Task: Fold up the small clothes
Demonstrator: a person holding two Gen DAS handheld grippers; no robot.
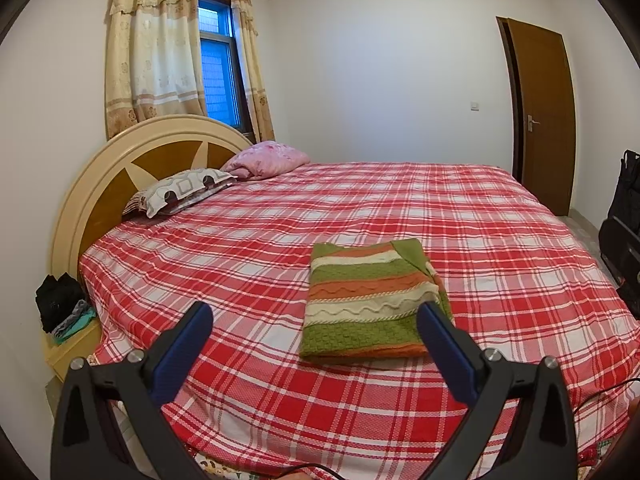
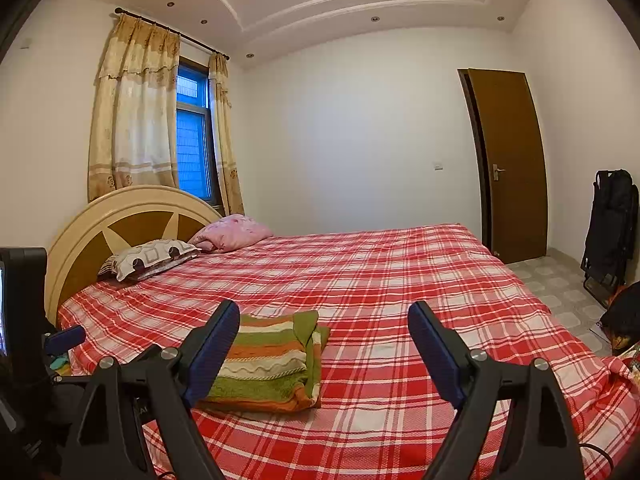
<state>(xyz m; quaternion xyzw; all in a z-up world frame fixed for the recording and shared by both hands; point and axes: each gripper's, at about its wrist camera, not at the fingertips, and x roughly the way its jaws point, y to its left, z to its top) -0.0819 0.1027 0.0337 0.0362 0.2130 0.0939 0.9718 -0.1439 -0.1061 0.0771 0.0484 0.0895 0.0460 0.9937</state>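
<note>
A folded knit garment [image 1: 372,300] with green, orange and cream stripes lies flat on the red plaid bed [image 1: 240,248]. It also shows in the right wrist view [image 2: 272,360]. My left gripper [image 1: 316,316] is open and empty, held above the bed just in front of the garment. My right gripper [image 2: 324,316] is open and empty, held above the bed to the right of the garment. The left gripper's body [image 2: 24,304] shows at the left edge of the right wrist view.
Two pillows [image 1: 180,192] lie at the rounded headboard [image 1: 100,172]. A nightstand with dark clothes [image 1: 60,300] stands left of the bed. A brown door [image 1: 544,120] and black folded gear [image 2: 612,224] are at the right.
</note>
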